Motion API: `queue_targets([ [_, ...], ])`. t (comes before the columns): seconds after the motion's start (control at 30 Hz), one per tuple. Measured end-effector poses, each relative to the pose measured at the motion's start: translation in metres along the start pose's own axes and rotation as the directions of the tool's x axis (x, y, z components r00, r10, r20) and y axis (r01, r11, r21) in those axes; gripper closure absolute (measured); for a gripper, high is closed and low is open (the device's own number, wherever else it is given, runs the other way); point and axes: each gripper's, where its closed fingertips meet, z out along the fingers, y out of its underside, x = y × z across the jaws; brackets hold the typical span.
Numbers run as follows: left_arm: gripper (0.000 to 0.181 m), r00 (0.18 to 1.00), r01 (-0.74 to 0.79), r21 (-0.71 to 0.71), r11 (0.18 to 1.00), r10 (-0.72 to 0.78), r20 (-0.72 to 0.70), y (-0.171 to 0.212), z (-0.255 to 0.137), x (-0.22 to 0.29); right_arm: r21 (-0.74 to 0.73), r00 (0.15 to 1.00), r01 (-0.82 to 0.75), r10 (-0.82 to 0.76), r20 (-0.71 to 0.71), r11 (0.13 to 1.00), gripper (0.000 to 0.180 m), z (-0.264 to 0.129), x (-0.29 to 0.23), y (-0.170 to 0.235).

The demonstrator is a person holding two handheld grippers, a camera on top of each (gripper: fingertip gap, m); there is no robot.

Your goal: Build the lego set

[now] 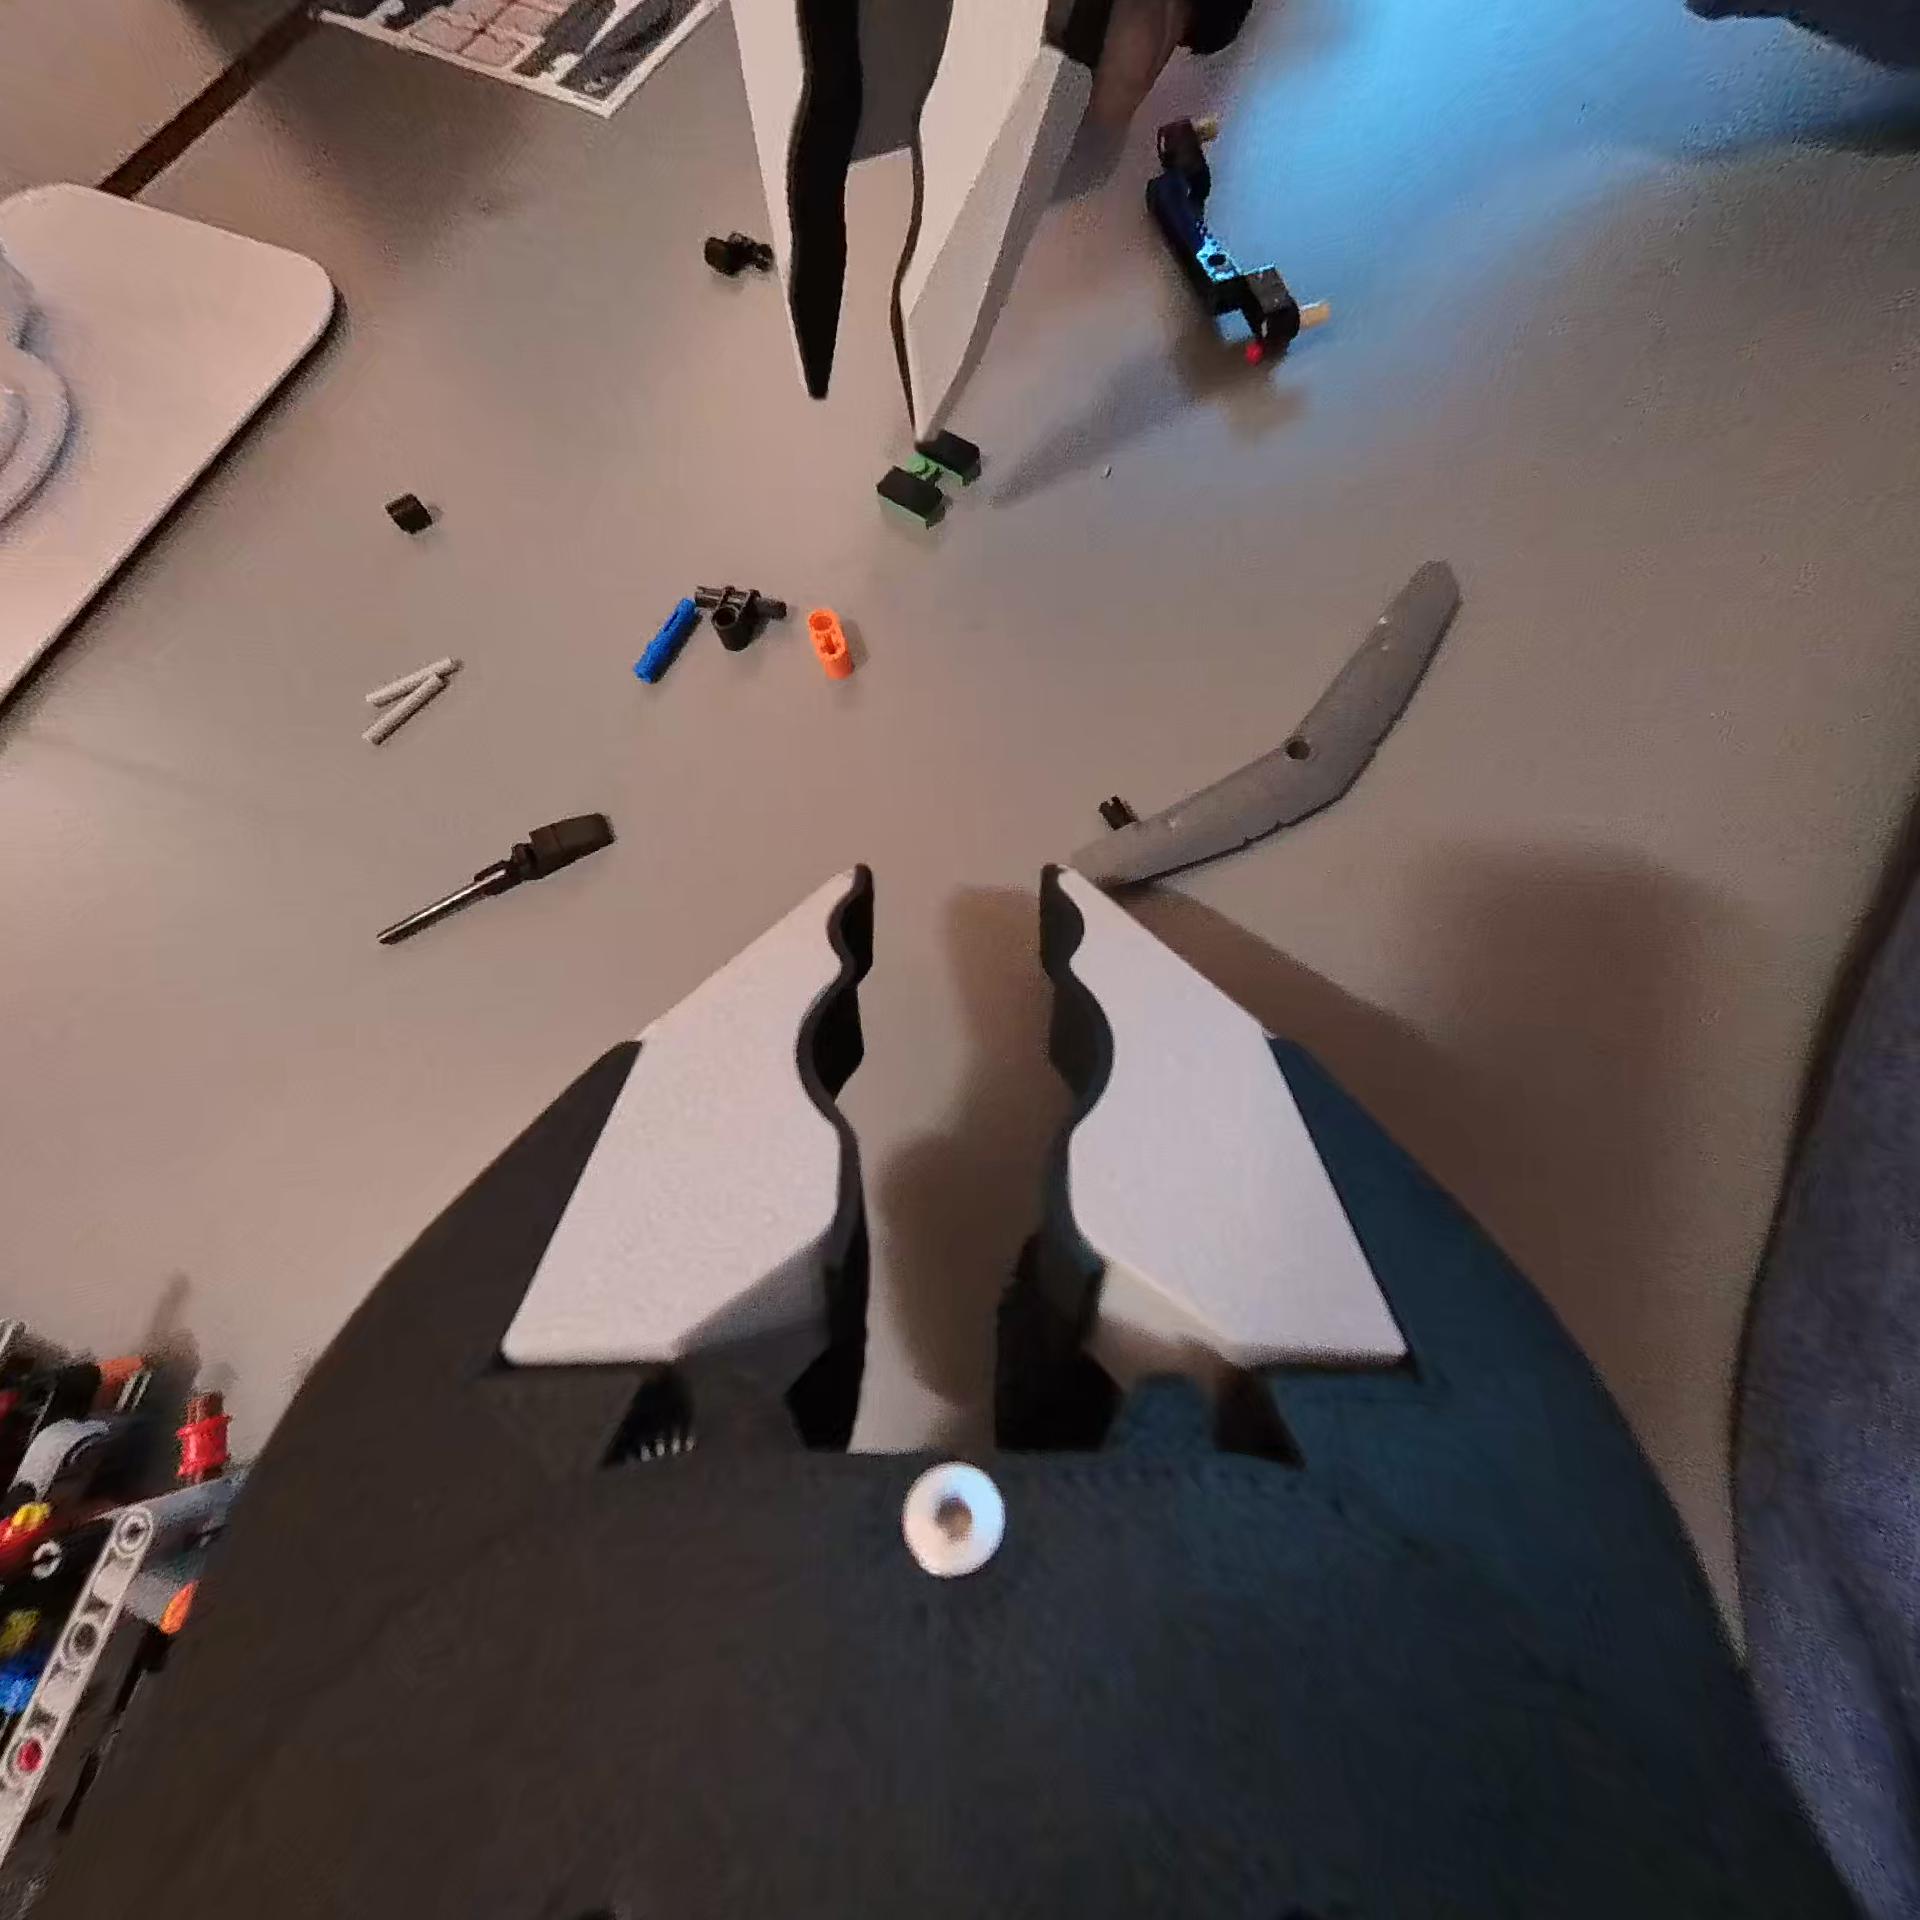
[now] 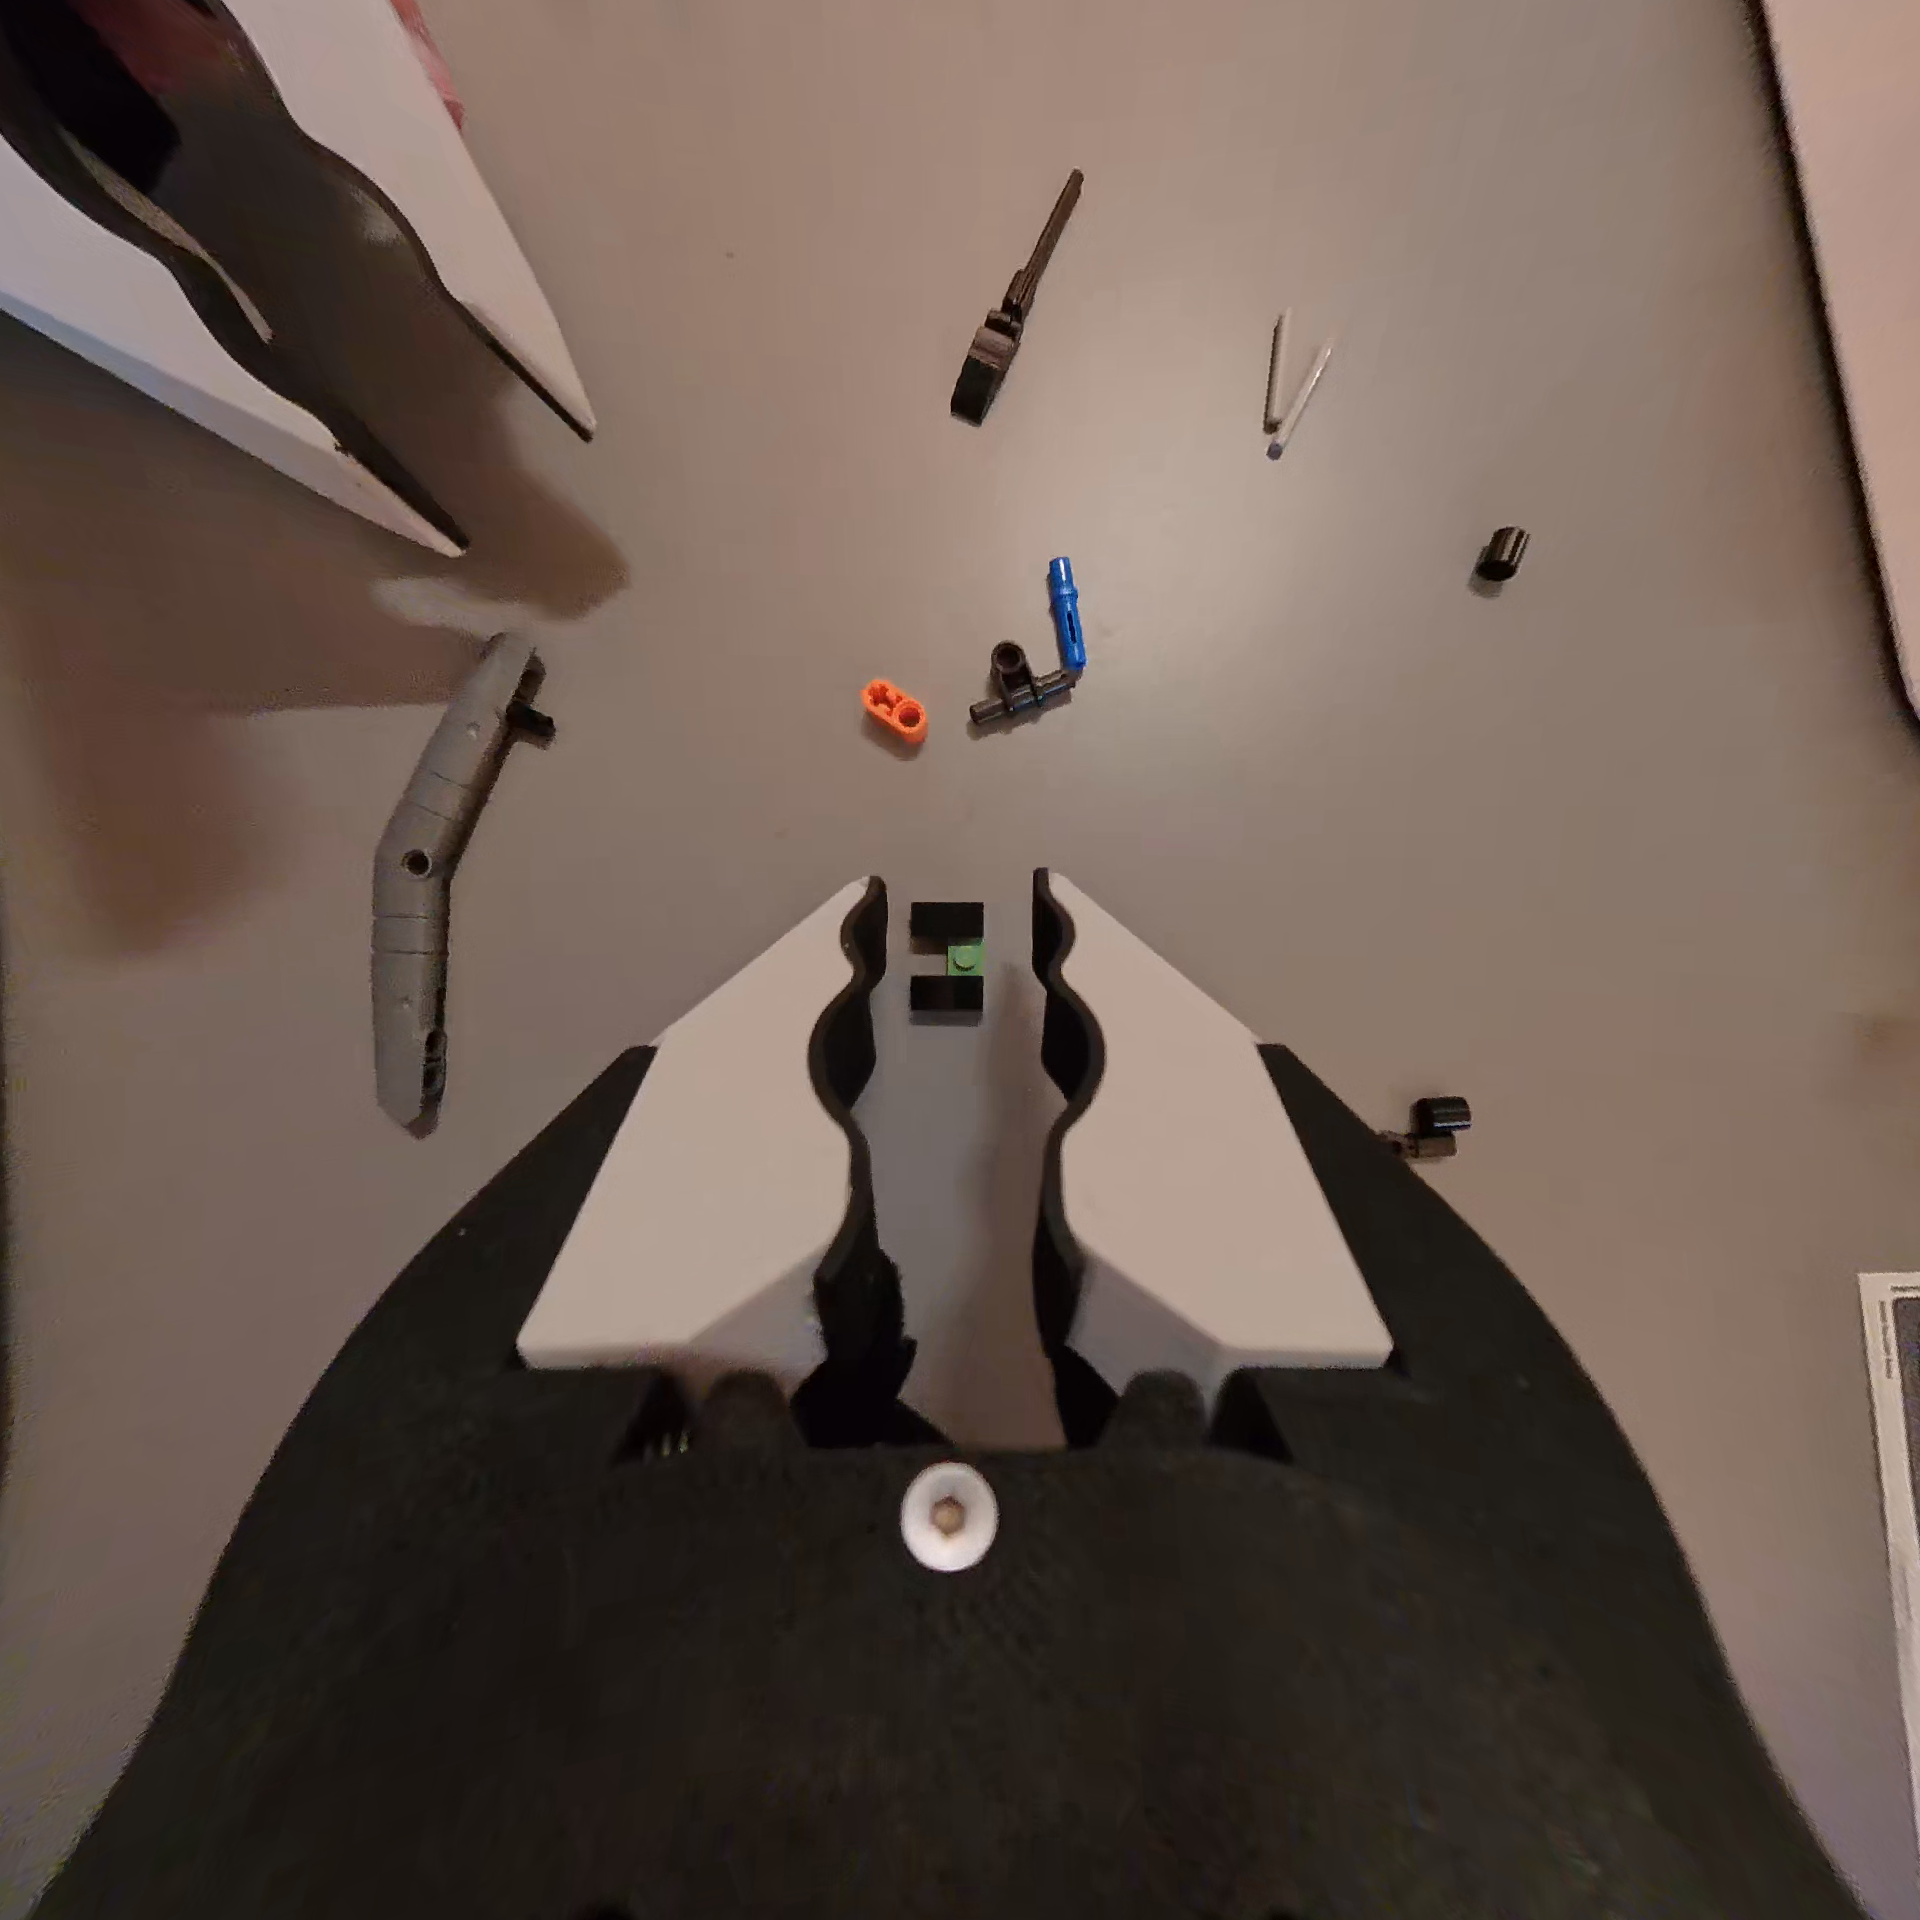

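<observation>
My right gripper is open, its jaws standing either side of a small black-and-green brick piece on the grey table, not touching it; the piece also shows in the left wrist view, under that gripper's tip. My left gripper is open and empty above the table, next to a grey curved panel, also in the right wrist view. Between the grippers lie an orange connector, a blue pin and a black connector.
A black axle piece, two grey pins and a small black bush lie around. A blue-black assembly sits far right. A white tray and a parts pile are left. Spacing between my two grippers at the tips: around 12 centimeters. The orange connector sits 5 centimeters or so from the ends of my right fingers. Seen from the left wrist view as well. The blue pin lies around 7 centimeters away from my right fingertips. The left camera catches it too, in the left wrist view.
</observation>
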Motion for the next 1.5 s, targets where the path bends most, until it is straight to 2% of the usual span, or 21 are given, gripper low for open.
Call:
queue_targets([
  [0.17, 0.133, 0.999, 0.02, 0.042, 0.999, -0.022, 0.028, -0.004, -0.005, -0.006, 0.021, 0.999, -0.012, 0.013, -0.033, 1.0, 0.155, -0.004, 0.0, -0.005],
  [0.23, 0.123, 0.999, 0.047, 0.057, 0.997, -0.046, -0.013, -0.006, -0.005, -0.003, 0.041, 0.999, -0.017, 0.018, -0.029, 0.999, 0.155, -0.006, -0.003, -0.01],
  [0.3, 0.099, 0.996, 0.083, 0.06, 0.995, -0.082, -0.019, -0.006, -0.005, -0.004, 0.048, 0.999, -0.007, 0.009, -0.042, 0.999, 0.155, -0.008, -0.005, -0.013],
  [0.37, 0.087, 0.995, 0.095, 0.065, 0.993, -0.093, -0.04, -0.008, -0.005, -0.002, 0.06, 0.999, -0.005, 0.008, -0.048, 0.998, 0.155, -0.01, -0.007, -0.016],
  [0.43, 0.067, 0.994, 0.109, 0.059, 0.992, -0.107, -0.039, -0.008, -0.003, -0.002, 0.075, 0.998, -0.005, 0.01, -0.058, 0.997, 0.156, -0.013, -0.008, -0.019],
  [0.57, 0.047, 0.989, 0.138, 0.076, 0.988, -0.134, -0.058, -0.012, -0.002, -0.001, 0.099, 0.998, -0.009, 0.015, -0.063, 0.995, 0.157, -0.016, -0.009, -0.023],
  [0.67, 0.059, 0.994, 0.106, 0.089, 0.99, -0.102, -0.045, -0.014, -0.005, 0.0, 0.112, 0.998, -0.006, 0.014, -0.067, 0.994, 0.157, -0.018, -0.011, -0.025],
  [0.8, 0.1, 0.999, 0.051, 0.092, 0.994, -0.051, -0.004, -0.012, -0.007, -0.002, 0.125, 0.997, -0.01, 0.019, -0.072, 0.992, 0.158, -0.02, -0.012, -0.025],
  [0.97, 0.139, 0.999, 0.052, 0.106, 0.993, -0.051, -0.01, -0.011, -0.008, -0.002, 0.158, 0.997, -0.028, 0.04, -0.069, 0.987, 0.158, -0.025, -0.013, -0.024],
  [1.13, 0.169, 1.0, 0.017, 0.1, 0.995, -0.017, -0.004, -0.009, -0.008, -0.001, 0.176, 0.995, -0.038, 0.053, -0.083, 0.984, 0.158, -0.03, -0.013, -0.02],
  [1.27, 0.177, 1.0, 0.016, 0.087, 0.996, -0.015, -0.014, -0.005, -0.006, 0.001, 0.199, 0.991, -0.046, 0.07, -0.114, 0.979, 0.159, -0.04, -0.008, -0.018],
  [1.4, 0.175, 0.999, 0.026, 0.09, 0.996, -0.023, -0.031, -0.006, -0.007, 0.002, 0.217, 0.979, -0.071, 0.11, -0.173, 0.974, 0.157, -0.058, 0.003, -0.01],
  [1.5, 0.172, 0.998, 0.031, 0.085, 0.996, -0.027, -0.052, -0.004, -0.007, 0.006, 0.245, 0.944, -0.131, 0.196, -0.263, 0.961, 0.154, -0.082, 0.023, 0.007],
])
